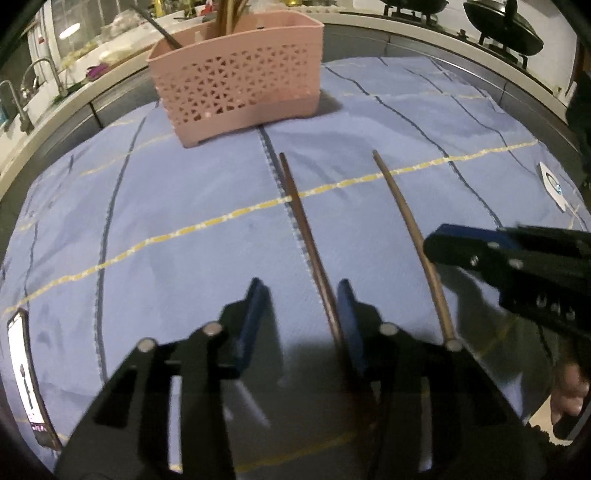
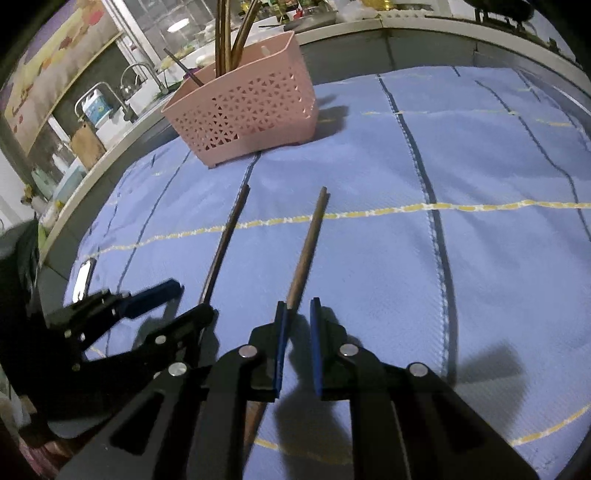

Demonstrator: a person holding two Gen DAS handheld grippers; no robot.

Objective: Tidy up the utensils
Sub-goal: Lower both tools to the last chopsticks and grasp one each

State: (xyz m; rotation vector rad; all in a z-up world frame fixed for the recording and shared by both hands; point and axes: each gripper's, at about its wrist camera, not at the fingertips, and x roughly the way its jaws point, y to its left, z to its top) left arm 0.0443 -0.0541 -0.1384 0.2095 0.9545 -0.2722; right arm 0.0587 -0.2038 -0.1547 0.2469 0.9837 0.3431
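Note:
Two brown chopsticks lie on the blue cloth. In the left wrist view the left chopstick (image 1: 306, 236) runs under the right finger of my open left gripper (image 1: 301, 299); the right chopstick (image 1: 410, 229) lies further right, beside my right gripper (image 1: 436, 240). In the right wrist view my right gripper (image 2: 297, 306) is open, its jaws a narrow gap apart, with the right chopstick (image 2: 308, 243) running under its left finger; the other chopstick (image 2: 225, 240) lies beside my left gripper (image 2: 188, 299). A pink perforated basket (image 1: 236, 81), also in the right wrist view (image 2: 243, 114), holds several upright utensils.
A blue cloth (image 1: 166, 206) with yellow and dark stripes covers the table. A phone (image 1: 26, 373) lies at its left edge. A white tag (image 1: 554, 184) lies at the right. A sink with taps (image 2: 122, 92) and a stove with pans (image 1: 502, 26) stand behind.

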